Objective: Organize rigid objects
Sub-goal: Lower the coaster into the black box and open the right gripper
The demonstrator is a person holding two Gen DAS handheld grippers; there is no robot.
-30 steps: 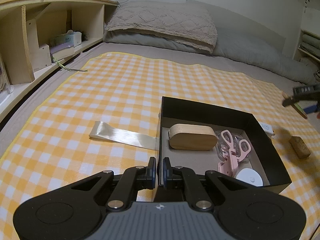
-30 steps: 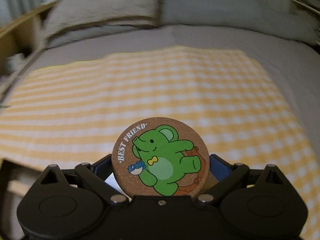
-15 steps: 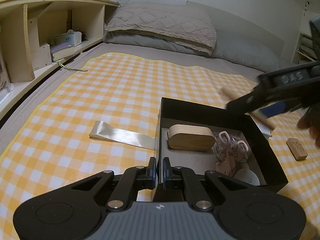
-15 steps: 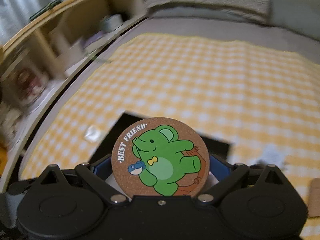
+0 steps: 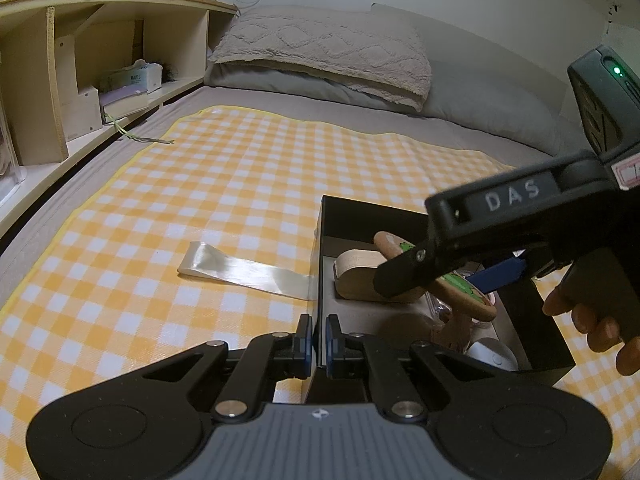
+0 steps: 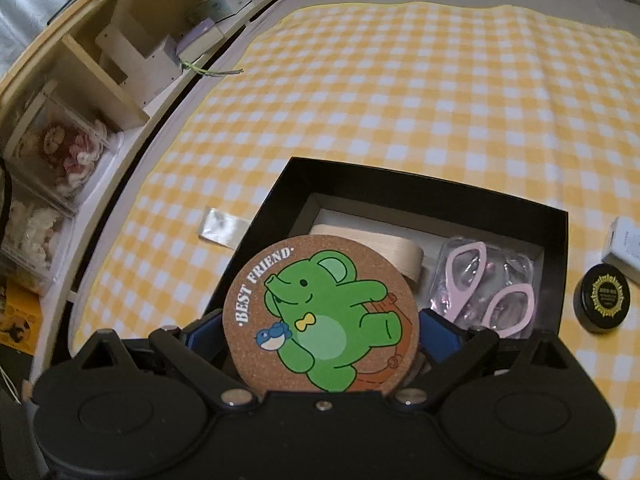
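Right gripper (image 6: 320, 344) gripping cork elephant coaster (image 6: 320, 314) by edges, hovering over black box (image 6: 552, 232), face tilting flat. Free floor lying at 6 o'clock; wooden case (image 6: 404, 250) at 12, pink scissors (image 6: 476, 284) at 2 crowding drop. Left gripper (image 5: 316, 340) pinching box wall, steadying. Black tin (image 6: 602, 300) sitting outside at 3.

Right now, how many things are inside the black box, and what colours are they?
Inside the black box, not counting the cork coaster the right gripper holds above it:
Tan wooden block: 1
Pink scissors in a clear pack: 1
White round thing: 1
Total: 3
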